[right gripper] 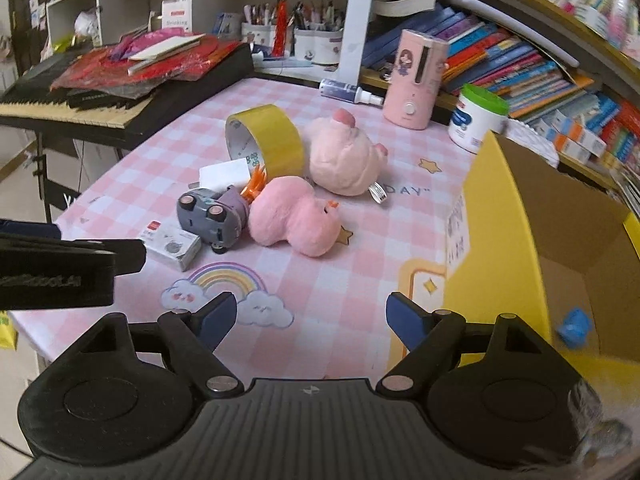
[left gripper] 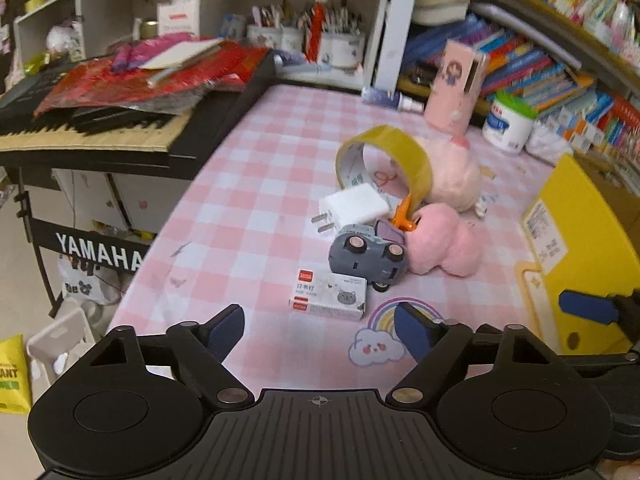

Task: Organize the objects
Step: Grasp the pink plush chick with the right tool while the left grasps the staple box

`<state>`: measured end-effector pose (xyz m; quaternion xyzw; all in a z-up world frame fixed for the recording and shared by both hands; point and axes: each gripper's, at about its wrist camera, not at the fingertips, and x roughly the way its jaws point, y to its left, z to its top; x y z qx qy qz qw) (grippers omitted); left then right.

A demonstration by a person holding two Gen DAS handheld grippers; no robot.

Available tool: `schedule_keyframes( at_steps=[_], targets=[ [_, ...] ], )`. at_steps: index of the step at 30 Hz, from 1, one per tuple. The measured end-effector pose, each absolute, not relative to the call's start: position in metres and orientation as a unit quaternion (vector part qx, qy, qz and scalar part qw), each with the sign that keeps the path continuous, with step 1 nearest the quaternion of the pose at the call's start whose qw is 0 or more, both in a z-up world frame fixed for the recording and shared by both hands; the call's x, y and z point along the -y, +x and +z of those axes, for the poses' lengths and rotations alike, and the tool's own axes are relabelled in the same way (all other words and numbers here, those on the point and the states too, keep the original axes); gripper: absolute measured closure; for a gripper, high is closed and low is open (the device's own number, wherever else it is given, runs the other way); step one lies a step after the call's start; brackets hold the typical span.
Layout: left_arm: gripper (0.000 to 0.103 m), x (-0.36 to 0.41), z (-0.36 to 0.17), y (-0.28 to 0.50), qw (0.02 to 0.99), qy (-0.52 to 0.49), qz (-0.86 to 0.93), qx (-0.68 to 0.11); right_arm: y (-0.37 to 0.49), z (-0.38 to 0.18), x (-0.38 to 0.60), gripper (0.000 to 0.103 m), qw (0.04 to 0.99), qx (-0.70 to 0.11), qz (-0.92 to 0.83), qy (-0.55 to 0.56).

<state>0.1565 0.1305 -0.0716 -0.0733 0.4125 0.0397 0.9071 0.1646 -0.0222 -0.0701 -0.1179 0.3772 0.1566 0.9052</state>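
Observation:
A pile lies on the pink checked cloth [left gripper: 260, 184]: a yellow tape roll [left gripper: 404, 152] [right gripper: 276, 140], a white charger [left gripper: 354, 208] [right gripper: 222, 174], a grey toy car [left gripper: 366, 256] [right gripper: 210, 216], an orange clip [left gripper: 406, 216], a small staple box [left gripper: 330, 294] [right gripper: 172, 246], and two pink plush toys [left gripper: 444, 244] [right gripper: 296, 216] [right gripper: 344, 156]. My left gripper [left gripper: 320, 332] is open and empty just before the staple box. My right gripper [right gripper: 310, 320] is open and empty, left of the yellow cardboard box [right gripper: 516, 216] [left gripper: 580, 240], which holds a small blue object [right gripper: 576, 326].
A Yamaha keyboard [left gripper: 92, 128] piled with red papers stands at the left. A pink humidifier [right gripper: 414, 80], a white jar [right gripper: 476, 116] and a spray bottle [right gripper: 348, 92] stand at the back before bookshelves [right gripper: 540, 64]. The table's left edge drops to the floor.

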Motion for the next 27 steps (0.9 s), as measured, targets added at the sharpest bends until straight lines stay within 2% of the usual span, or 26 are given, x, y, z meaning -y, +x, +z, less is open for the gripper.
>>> schedule_keyframes(
  at_steps=[8, 12, 15, 16, 20, 23, 27],
  targets=[
    [0.023, -0.125, -0.103, 0.203, 0.889, -0.04, 0.032, -0.454, 0.196, -0.086, 0.017, 0.021, 0.896, -0.384, 0.169, -0.147],
    [0.029, -0.121, -0.108, 0.21, 0.887, -0.027, 0.031, -0.461, 0.209, -0.091, 0.016, 0.021, 0.892, -0.389, 0.172, -0.152],
    [0.042, -0.12, -0.107, 0.209, 0.889, -0.022, 0.034, -0.457, 0.219, -0.094, 0.015, 0.022, 0.891, -0.389, 0.174, -0.155],
    [0.051, -0.121, -0.106, 0.208, 0.89, -0.022, 0.033, -0.454, 0.222, -0.095, 0.015, 0.022, 0.891, -0.389, 0.176, -0.156],
    [0.051, -0.134, -0.101, 0.206, 0.886, -0.065, 0.044, -0.457, 0.233, -0.097, 0.009, 0.023, 0.892, -0.379, 0.183, -0.165],
    [0.051, -0.148, -0.092, 0.199, 0.887, -0.103, 0.057, -0.446, 0.241, -0.099, 0.002, 0.032, 0.89, -0.37, 0.195, -0.183],
    [0.051, -0.156, -0.086, 0.194, 0.886, -0.124, 0.068, -0.442, 0.255, -0.102, -0.01, 0.033, 0.886, -0.36, 0.213, -0.201]
  ],
)
